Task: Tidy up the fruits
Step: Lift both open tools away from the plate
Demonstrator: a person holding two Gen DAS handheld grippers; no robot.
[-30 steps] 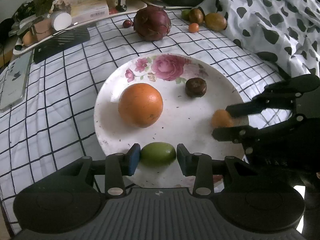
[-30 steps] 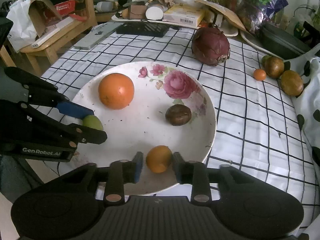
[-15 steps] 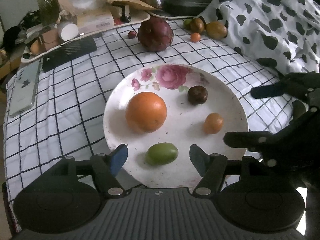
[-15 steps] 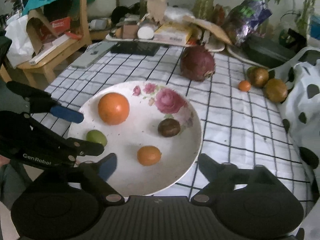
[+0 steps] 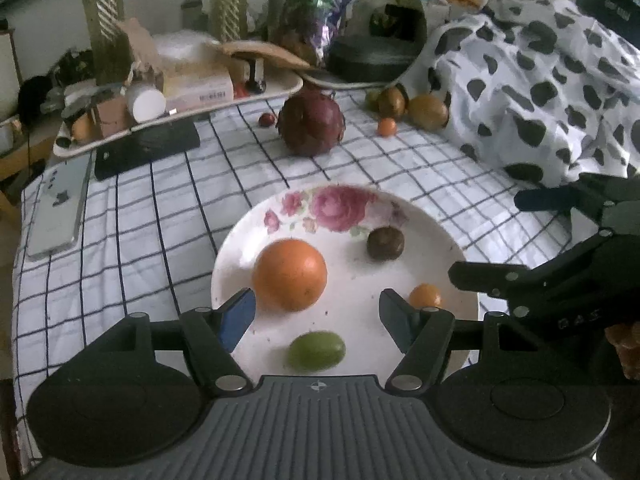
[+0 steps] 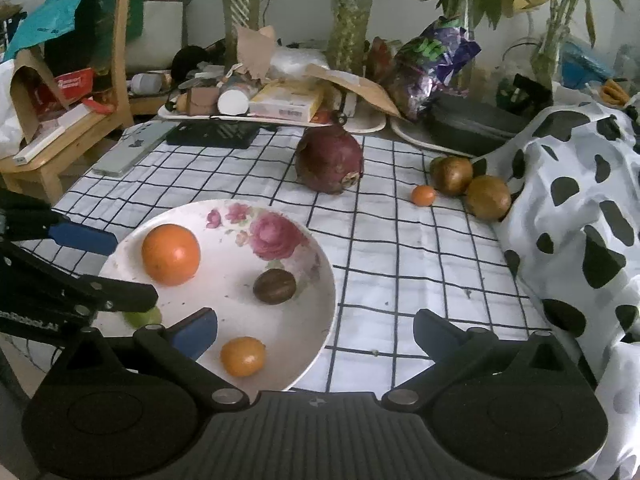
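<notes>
**Both fruits released onto plate; grippers backed off**

Both grippers have let go since the earlier frames. A second ago the left gripper [image 5: 316, 312] pinched the green fruit [image 5: 317, 351] and the right gripper [image 6: 316, 332] pinched the small orange fruit [image 6: 243, 356]; both sets of jaws have since been opening, and nothing is now pressed between either pair. Each view also takes in more of the table than before, so both tools appear to have drawn back.

Left to right on the flowered plate [image 5: 400, 212], as the left wrist view shows it:
- large orange [image 5: 289, 275], at about 9 o'clock of the plate's centre;
- green fruit, at about 6 o'clock, near the rim, lying free between the half-open left jaws;
- dark brown fruit [image 5: 385, 243], at about 1 o'clock;
- small orange fruit, at about 4 o'clock, near the rim, just beside the left gripper's right finger.

The right gripper stands fully spread and empty, its near finger over the plate, the other over the checked cloth [image 6: 400, 272].

Still off the plate (the task is therefore judged unfinished): a large dark red fruit [image 6: 329, 165] at 12 o'clock beyond the plate, then a tiny orange fruit [image 6: 423, 195] and two brown fruits [image 6: 470, 186] at about 2 o'clock, against the spotted fabric [image 6: 580, 200].

Risks noted:
- Green and small orange fruits sit close to the near rim; a finger brushing either could roll it off.
- The two grippers are close together at the plate's near edge; a crossing reach could make them collide.
- Round fruits by the spotted fabric may roll under it if nudged.
</notes>
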